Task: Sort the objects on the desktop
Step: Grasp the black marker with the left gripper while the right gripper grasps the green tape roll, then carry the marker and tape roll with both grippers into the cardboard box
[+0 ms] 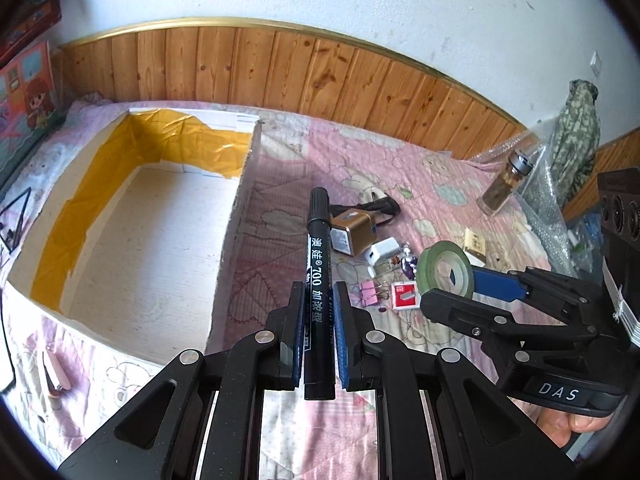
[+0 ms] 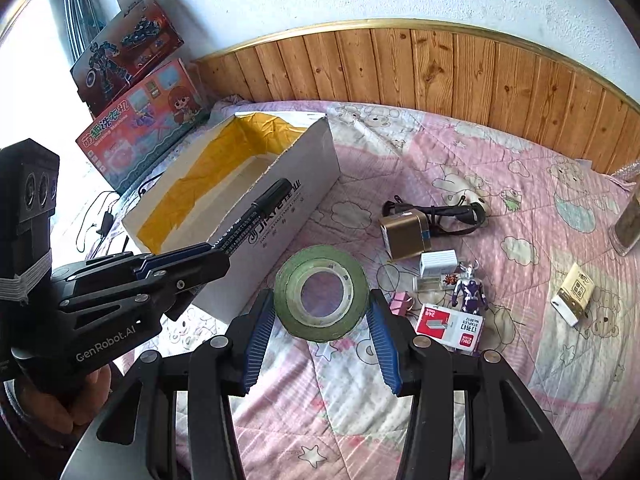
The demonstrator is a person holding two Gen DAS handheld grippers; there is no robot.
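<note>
Left gripper (image 1: 319,312): jaws pinching a black marker (image 1: 318,264), hovering beside the white box (image 1: 224,248).
Right gripper (image 2: 322,316): jaws squeezing a green tape roll (image 2: 320,298) above the quilt (image 2: 520,200).

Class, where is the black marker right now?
The black marker is clamped in the left gripper, held in the air just right of the white box, tip pointing forward.

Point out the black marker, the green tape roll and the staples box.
black marker (image 1: 318,264), left wrist view, printed barrel.
green tape roll (image 2: 288,308), right wrist view, left side.
staples box (image 2: 448,326), right wrist view, red-and-white top face.
</note>
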